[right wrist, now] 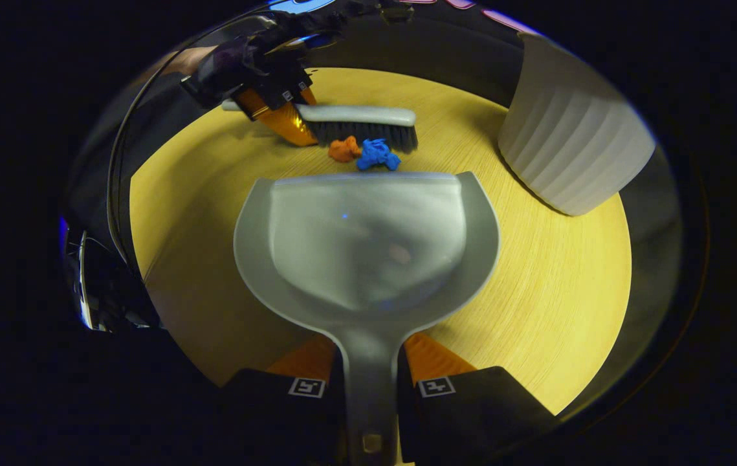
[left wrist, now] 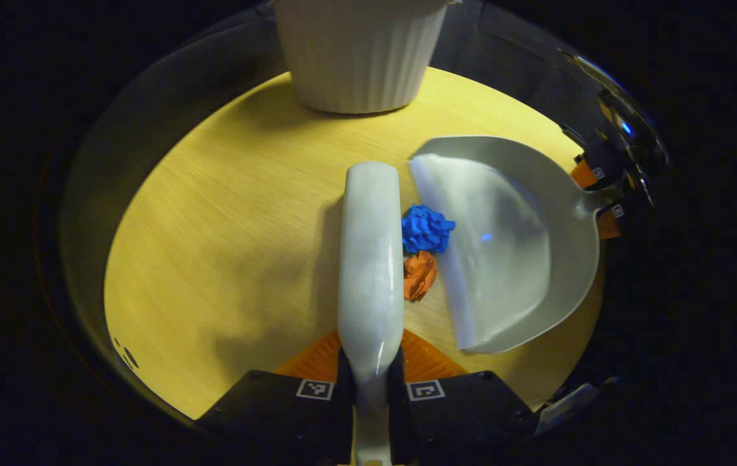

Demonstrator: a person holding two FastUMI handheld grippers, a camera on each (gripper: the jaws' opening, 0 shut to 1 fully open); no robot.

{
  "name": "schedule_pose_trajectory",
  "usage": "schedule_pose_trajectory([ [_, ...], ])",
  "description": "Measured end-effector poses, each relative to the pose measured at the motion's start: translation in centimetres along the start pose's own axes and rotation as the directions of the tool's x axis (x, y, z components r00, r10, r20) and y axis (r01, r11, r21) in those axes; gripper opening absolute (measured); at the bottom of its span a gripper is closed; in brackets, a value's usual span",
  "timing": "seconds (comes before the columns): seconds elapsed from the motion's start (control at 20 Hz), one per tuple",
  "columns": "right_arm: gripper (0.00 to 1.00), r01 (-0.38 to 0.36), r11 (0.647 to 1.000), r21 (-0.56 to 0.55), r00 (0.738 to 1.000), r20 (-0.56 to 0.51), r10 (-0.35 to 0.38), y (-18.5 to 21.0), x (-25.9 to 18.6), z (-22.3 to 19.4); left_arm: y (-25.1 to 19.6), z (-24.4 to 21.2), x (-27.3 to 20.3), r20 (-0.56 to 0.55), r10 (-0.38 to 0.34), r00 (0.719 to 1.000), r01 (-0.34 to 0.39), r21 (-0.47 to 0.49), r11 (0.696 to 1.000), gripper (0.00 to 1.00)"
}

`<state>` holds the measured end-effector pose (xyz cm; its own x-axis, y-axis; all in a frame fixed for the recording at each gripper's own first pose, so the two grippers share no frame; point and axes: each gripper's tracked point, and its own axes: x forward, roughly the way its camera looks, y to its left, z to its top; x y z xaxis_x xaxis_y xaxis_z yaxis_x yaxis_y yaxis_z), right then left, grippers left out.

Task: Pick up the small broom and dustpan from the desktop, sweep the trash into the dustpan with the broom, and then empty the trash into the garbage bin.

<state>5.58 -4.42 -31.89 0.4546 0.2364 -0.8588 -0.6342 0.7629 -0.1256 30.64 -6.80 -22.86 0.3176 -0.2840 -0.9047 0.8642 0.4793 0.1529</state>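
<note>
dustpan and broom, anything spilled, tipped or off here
Nothing stands out. The blue scrap and orange scrap lie on the table between the broom and the dustpan lip; the bin stands upright.

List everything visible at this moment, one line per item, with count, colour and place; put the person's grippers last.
broom: 1, pale grey back with dark bristles, on the table behind the trash, handle in the left gripper
dustpan: 1, grey, flat on the table, open lip facing the trash, handle in the right gripper
blue trash: 1 crumpled piece, between broom and dustpan lip
orange trash: 1 crumpled piece, beside the blue one, against the bristles
garbage bin: 1, white, ribbed, at the table's far edge
table: 1, round, light wood
left gripper: 1, black with orange fingers, shut on the broom handle
right gripper: 1, black with orange fingers, shut on the dustpan handle
</note>
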Motion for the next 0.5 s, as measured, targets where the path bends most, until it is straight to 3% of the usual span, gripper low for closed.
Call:
schedule_pose_trajectory([
  [0.15, 0.37, 0.006, 1.0, -0.003, 1.0, 0.012, -0.006, 0.0, 0.0, -0.1, -0.2, -0.1, -1.0, -0.002, -0.105, 0.994, 0.105, -0.027, 0.994, 0.27],
  [0.3, 0.37, 0.016, 1.0, 0.0, 0.999, 0.047, -0.016, -0.4, 0.0, -0.9, 0.0, 0.0, -1.9, 0.007, -0.154, 0.988, 0.154, -0.111, 0.982, 0.27],
  [0.4, 0.37, 0.013, 1.0, 0.016, 0.998, 0.057, -0.014, 0.2, -0.5, -1.7, -0.5, 0.2, -2.5, 0.026, -0.139, 0.99, 0.142, -0.168, 0.975, 0.27],
  [0.5, 0.37, 0.008, 0.999, 0.032, 0.998, 0.066, -0.01, 0.3, -0.9, -2.0, 0.0, 0.3, -3.2, 0.034, -0.027, 0.999, 0.034, -0.245, 0.969, 0.27],
])
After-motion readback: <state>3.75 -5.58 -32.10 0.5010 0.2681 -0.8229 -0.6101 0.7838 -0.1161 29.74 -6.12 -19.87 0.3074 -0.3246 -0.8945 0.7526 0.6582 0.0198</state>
